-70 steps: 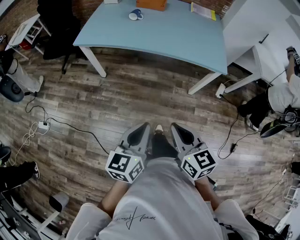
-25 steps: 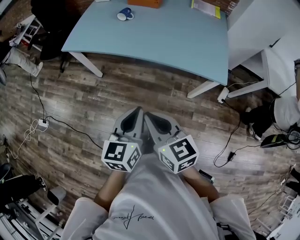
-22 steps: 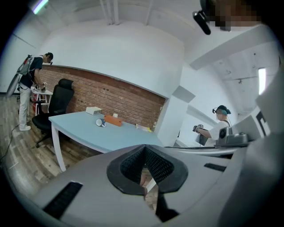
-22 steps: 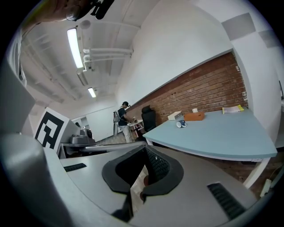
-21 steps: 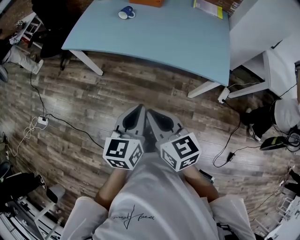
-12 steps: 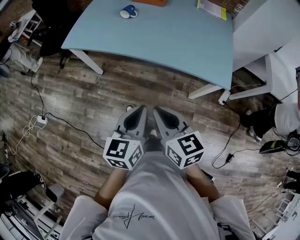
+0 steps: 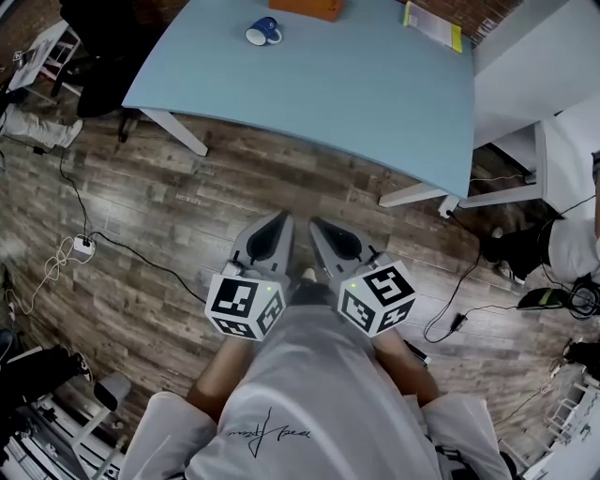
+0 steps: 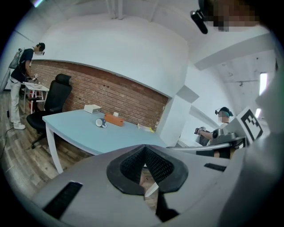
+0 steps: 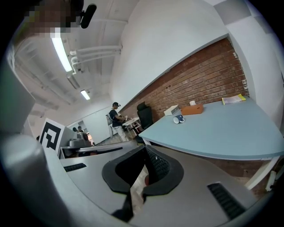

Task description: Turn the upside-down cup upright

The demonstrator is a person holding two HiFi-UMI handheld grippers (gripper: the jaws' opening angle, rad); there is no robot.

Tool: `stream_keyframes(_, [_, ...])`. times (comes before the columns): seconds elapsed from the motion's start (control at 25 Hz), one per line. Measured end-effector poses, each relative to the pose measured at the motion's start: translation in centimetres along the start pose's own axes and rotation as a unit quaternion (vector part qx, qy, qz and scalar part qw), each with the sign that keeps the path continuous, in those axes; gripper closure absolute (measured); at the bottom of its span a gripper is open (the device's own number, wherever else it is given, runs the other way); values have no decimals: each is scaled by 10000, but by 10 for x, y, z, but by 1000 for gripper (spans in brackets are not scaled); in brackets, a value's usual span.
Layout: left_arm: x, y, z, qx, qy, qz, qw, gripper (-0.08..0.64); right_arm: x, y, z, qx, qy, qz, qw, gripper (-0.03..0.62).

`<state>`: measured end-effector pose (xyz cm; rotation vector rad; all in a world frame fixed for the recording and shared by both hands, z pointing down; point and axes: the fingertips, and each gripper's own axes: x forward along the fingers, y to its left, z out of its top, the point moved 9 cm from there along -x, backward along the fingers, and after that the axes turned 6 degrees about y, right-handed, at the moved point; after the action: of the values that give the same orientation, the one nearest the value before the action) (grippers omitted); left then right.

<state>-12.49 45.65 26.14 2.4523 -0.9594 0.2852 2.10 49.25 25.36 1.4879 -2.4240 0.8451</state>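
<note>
A blue cup [image 7: 263, 32] with a white inside lies near the far left of the light blue table [image 7: 356, 84]; it seems to rest on its side, handle to the right. It is small in the left gripper view [image 8: 100, 123] and in the right gripper view [image 9: 179, 119]. Both grippers hang over the wooden floor close to the person's body, far from the table. The left gripper [image 7: 280, 219] is shut and empty, its jaws meeting at a point [image 8: 144, 146]. Beside it, the right gripper [image 7: 315, 225] is shut and empty too [image 9: 144, 147].
An orange box [image 7: 305, 7] and a yellow-edged paper [image 7: 431, 25] lie at the table's far edge. A white box [image 8: 92, 108] and a black chair [image 8: 54, 98] are at its left end. White desks [image 7: 534, 66] stand right. Cables [image 7: 80, 248] cross the floor. People stand around.
The view has shifted, so the table and cup sit slightly lower and further right in the picture. The right gripper has drawn a little away from the left one. Both stay shut.
</note>
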Motion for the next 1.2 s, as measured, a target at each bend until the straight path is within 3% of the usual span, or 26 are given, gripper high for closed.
stream_keyframes(0.2, [16, 22, 10, 164, 129, 10, 9998, 552, 25, -5, 14, -6, 57, -46, 10000, 571])
stream_keyframes(0.68, [55, 76, 49, -61, 271, -193, 9994, 552, 95, -25, 50, 109, 242, -93, 9996, 571])
stream_keyframes(1.2, [78, 138, 93, -53, 211, -450, 9988, 552, 157, -25, 89, 39, 196, -258, 9995, 571])
